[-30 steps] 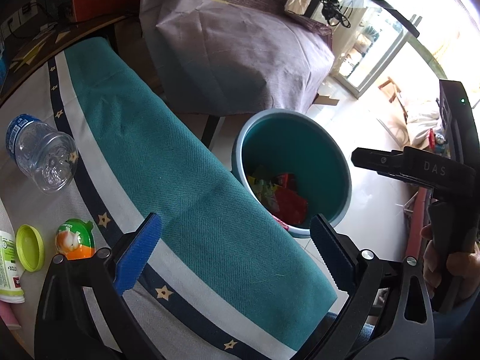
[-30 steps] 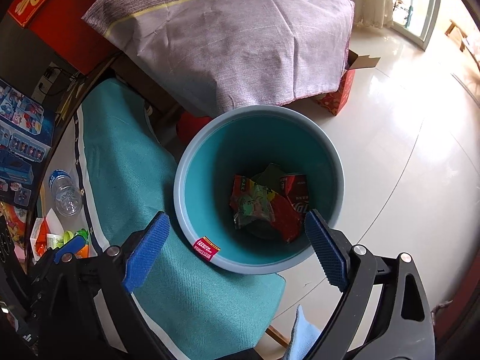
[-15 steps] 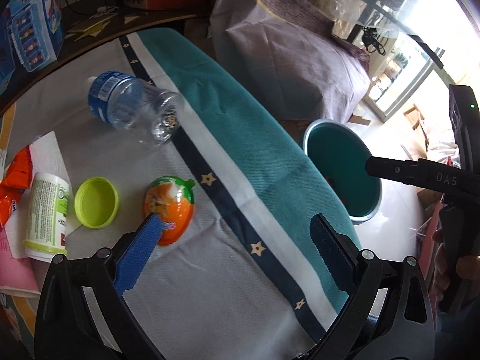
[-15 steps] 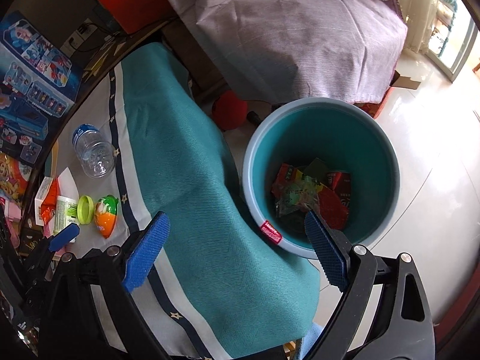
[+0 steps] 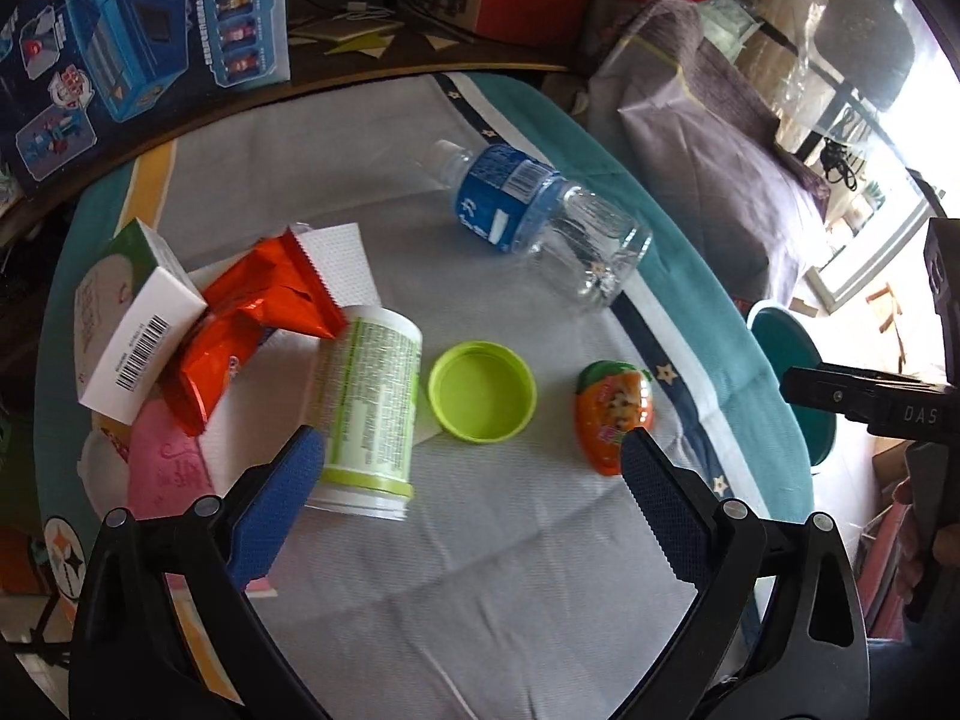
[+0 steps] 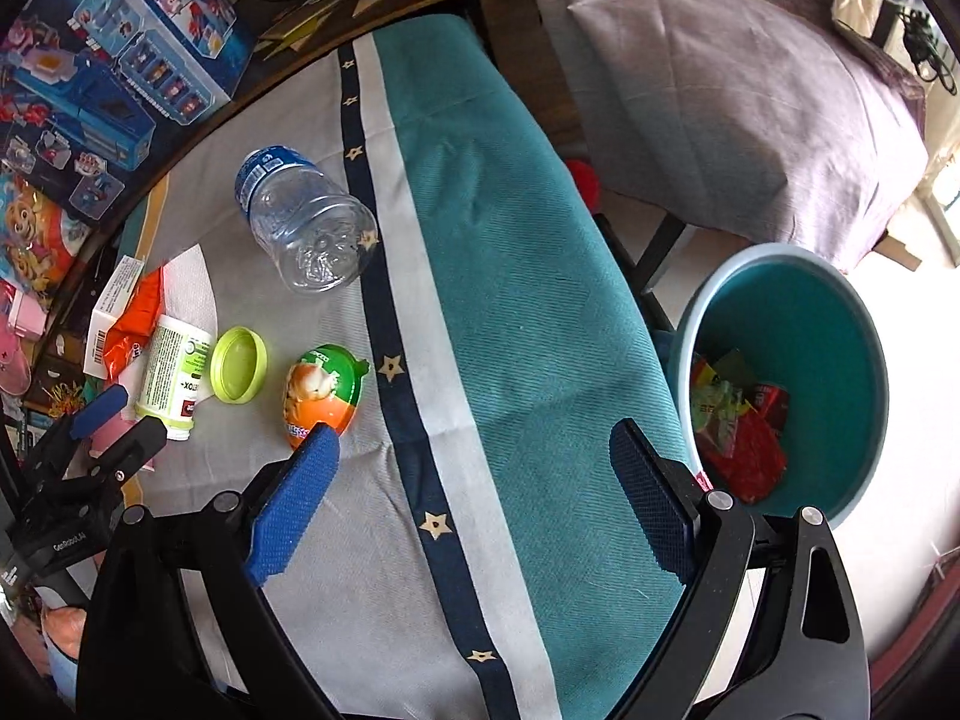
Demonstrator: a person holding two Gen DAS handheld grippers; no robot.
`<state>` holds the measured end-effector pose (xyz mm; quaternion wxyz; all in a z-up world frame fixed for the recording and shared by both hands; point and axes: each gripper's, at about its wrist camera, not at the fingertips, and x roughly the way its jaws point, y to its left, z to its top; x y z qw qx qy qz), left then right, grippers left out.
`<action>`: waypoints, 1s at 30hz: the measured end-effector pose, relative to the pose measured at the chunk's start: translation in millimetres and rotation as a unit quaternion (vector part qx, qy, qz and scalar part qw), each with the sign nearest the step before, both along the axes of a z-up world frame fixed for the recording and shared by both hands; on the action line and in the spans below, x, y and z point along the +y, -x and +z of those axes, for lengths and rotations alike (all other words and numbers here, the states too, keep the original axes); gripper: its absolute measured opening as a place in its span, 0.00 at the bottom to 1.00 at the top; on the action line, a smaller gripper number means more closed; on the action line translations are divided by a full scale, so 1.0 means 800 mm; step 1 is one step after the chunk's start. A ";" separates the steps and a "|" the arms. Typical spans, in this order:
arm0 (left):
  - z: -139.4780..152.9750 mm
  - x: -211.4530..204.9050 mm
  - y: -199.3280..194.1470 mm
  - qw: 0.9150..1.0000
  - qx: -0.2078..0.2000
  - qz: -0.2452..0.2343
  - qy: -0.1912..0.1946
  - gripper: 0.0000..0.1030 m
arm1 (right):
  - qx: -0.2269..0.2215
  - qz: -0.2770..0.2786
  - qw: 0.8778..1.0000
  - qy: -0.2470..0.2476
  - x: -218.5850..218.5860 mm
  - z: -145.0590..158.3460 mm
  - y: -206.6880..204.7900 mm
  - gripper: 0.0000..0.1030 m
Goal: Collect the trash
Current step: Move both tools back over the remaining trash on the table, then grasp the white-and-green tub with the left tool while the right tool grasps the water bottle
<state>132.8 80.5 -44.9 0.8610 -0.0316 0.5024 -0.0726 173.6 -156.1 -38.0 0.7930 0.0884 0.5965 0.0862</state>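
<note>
Trash lies on the cloth-covered table: a clear plastic bottle (image 5: 543, 228) with a blue label, a lime lid (image 5: 482, 391), a white and green tub (image 5: 369, 411) on its side, an orange egg-shaped wrapper (image 5: 615, 408), an orange foil packet (image 5: 240, 324) and a white carton (image 5: 135, 339). My left gripper (image 5: 474, 507) is open and empty above the lid and tub. My right gripper (image 6: 474, 504) is open and empty over the table edge. The teal bin (image 6: 840, 360) on the floor holds wrappers. The bottle (image 6: 306, 228) and egg wrapper (image 6: 324, 390) also show in the right wrist view.
Blue toy boxes (image 5: 150, 30) stand at the table's far edge. A purple-covered piece of furniture (image 6: 750, 90) stands beyond the bin. The right gripper's handle (image 5: 900, 408) shows at the right of the left wrist view. A pink paper (image 5: 168, 468) lies under the tub.
Both grippers have swung left, away from the bin and over the table. The left one now faces the trash pile. Both stay open and empty.
</note>
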 end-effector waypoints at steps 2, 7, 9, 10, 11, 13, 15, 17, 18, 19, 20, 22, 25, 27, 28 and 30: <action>-0.002 0.011 -0.004 1.000 -0.002 0.001 -0.005 0.96 | 0.001 0.011 1.000 0.005 0.009 -0.001 -0.006 0.85; -0.012 0.025 -0.016 1.000 0.009 0.004 -0.020 0.86 | 0.002 0.039 0.999 0.028 0.033 0.001 -0.026 0.85; -0.018 0.026 -0.022 1.000 0.017 0.001 -0.025 0.80 | 0.001 0.051 0.998 0.032 0.041 0.004 -0.036 0.85; -0.022 0.026 -0.025 0.999 0.021 -0.001 -0.029 0.77 | 0.000 0.057 0.998 0.034 0.046 0.005 -0.042 0.85; -0.025 0.026 -0.029 0.999 0.026 -0.003 -0.031 0.75 | -0.001 0.063 0.997 0.036 0.051 0.007 -0.048 0.85; -0.032 0.028 -0.033 0.999 0.035 -0.006 -0.032 0.65 | -0.006 0.078 0.996 0.042 0.063 0.012 -0.061 0.85; -0.037 0.032 -0.036 0.999 0.041 -0.002 -0.030 0.49 | -0.014 0.095 0.994 0.046 0.076 0.018 -0.074 0.85; -0.038 0.039 -0.037 0.999 0.037 0.004 -0.015 0.49 | -0.021 0.113 0.992 0.051 0.093 0.020 -0.087 0.85; -0.038 0.040 -0.036 0.999 0.035 0.006 -0.012 0.49 | -0.025 0.121 0.991 0.053 0.100 0.021 -0.094 0.85; -0.039 0.041 -0.036 0.999 0.036 0.006 -0.010 0.49 | -0.027 0.129 0.990 0.054 0.108 0.021 -0.100 0.85; -0.040 0.042 -0.035 0.999 0.038 0.007 -0.006 0.50 | -0.028 0.137 0.989 0.056 0.115 0.020 -0.106 0.85; -0.040 0.042 -0.035 0.999 0.037 0.007 -0.004 0.50 | -0.032 0.154 0.986 0.062 0.129 0.016 -0.119 0.85; -0.043 0.043 -0.038 0.999 0.047 0.004 0.003 0.51 | -0.030 0.180 0.981 0.071 0.151 0.004 -0.138 0.85; -0.047 0.042 -0.042 0.999 0.049 0.004 -0.009 0.53 | -0.030 0.195 0.977 0.080 0.162 -0.005 -0.148 0.85; -0.050 0.042 -0.045 0.999 0.051 0.005 -0.013 0.53 | -0.028 0.202 0.975 0.084 0.168 -0.010 -0.154 0.85; -0.058 0.043 -0.051 0.998 0.063 0.006 -0.013 0.53 | -0.024 0.218 0.971 0.093 0.179 -0.020 -0.163 0.82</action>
